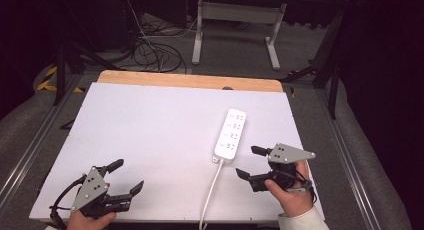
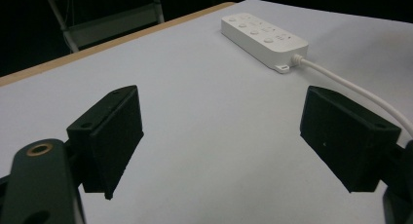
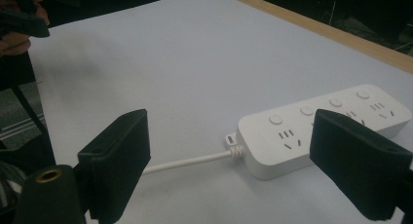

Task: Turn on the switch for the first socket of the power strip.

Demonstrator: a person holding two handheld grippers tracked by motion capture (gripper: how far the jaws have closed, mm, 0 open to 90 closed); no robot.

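Note:
A white power strip point(image 1: 230, 135) lies on the white table top point(image 1: 150, 140), right of centre, its white cable point(image 1: 210, 190) running to the near edge. My right gripper point(image 1: 248, 162) is open just to the right of the strip's near end, jaws pointing left, nothing between them. In the right gripper view the power strip point(image 3: 311, 131) and its cable point(image 3: 190, 160) lie just beyond the open jaws. My left gripper point(image 1: 126, 176) is open at the near left corner, empty. The left gripper view has the power strip point(image 2: 263, 36) far off at upper right.
The table's wooden far edge point(image 1: 190, 81) borders a floor with tangled cables point(image 1: 150, 50) and a white desk frame point(image 1: 235, 20). Metal rails point(image 1: 350, 155) run along both sides of the table. Bare white surface lies between the two grippers.

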